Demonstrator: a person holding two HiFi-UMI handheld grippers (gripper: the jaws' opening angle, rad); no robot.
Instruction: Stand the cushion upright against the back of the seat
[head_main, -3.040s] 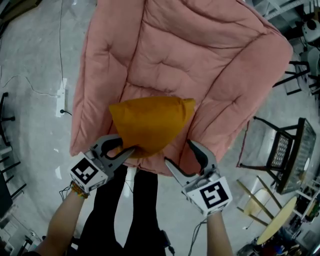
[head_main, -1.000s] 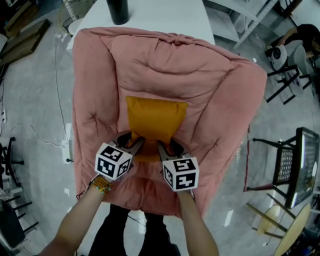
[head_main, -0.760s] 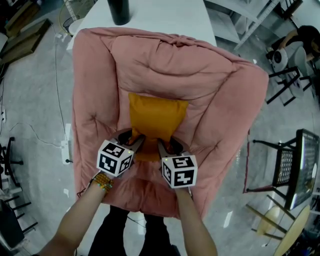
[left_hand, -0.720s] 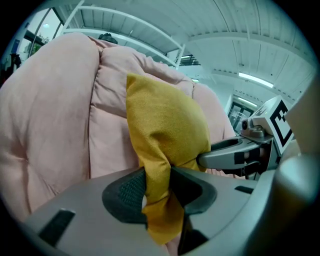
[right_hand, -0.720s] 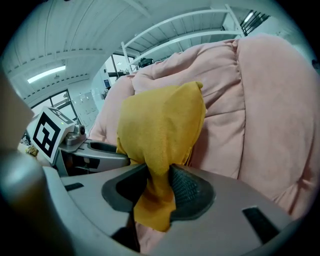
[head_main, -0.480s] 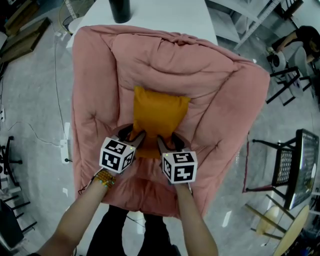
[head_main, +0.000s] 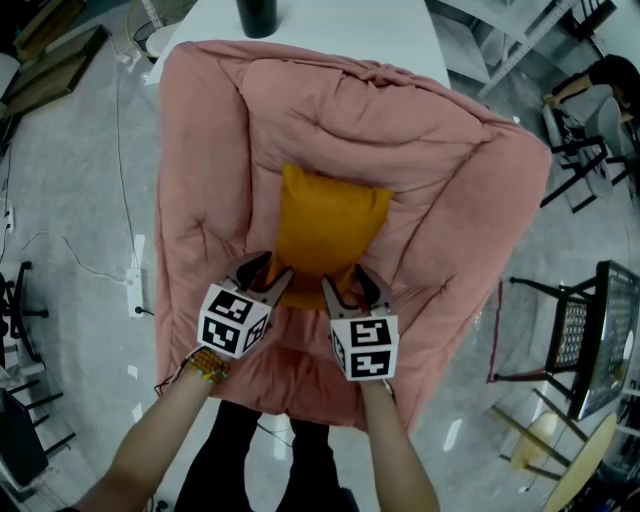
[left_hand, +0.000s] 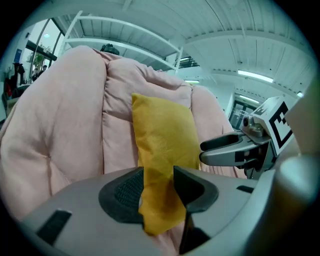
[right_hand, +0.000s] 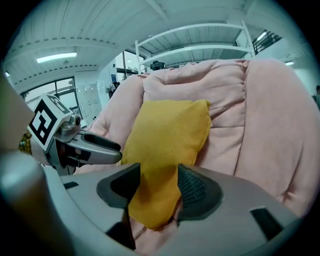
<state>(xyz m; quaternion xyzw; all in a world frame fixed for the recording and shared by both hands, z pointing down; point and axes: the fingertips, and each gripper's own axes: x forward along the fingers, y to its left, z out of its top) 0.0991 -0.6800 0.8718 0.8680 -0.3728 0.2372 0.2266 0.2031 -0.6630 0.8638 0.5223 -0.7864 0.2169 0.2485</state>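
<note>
Quick update from my end. A few seconds back I had the mustard-yellow fabric cushion (head_main: 328, 225) dangling out over the front edge of the puffy pink quilted seat (head_main: 200, 160). Now it's standing on its lower edge, with its face leaning on the padded backrest (head_main: 340, 110). So the placing looks basically done, and what's left is letting go without tipping it.

On the left, the left tongs (head_main: 265, 272) have slackened off a fair bit in the last second. The bottom-left corner of the cushion is still pinched between the pads, just loosely.

On the right, the right tongs (head_main: 350, 288) are opening right now. The bottom-right corner still sits between the jaws, but I don't think the pads are really pressing it anymore.

Pose-wise, my left forearm (head_main: 150, 440) and right forearm (head_main: 395, 450) both come in from the front of the seat. The two tongs sit close side by side, angled forward and down at the cushion's bottom edge, with the marker cubes facing up at me.
</note>
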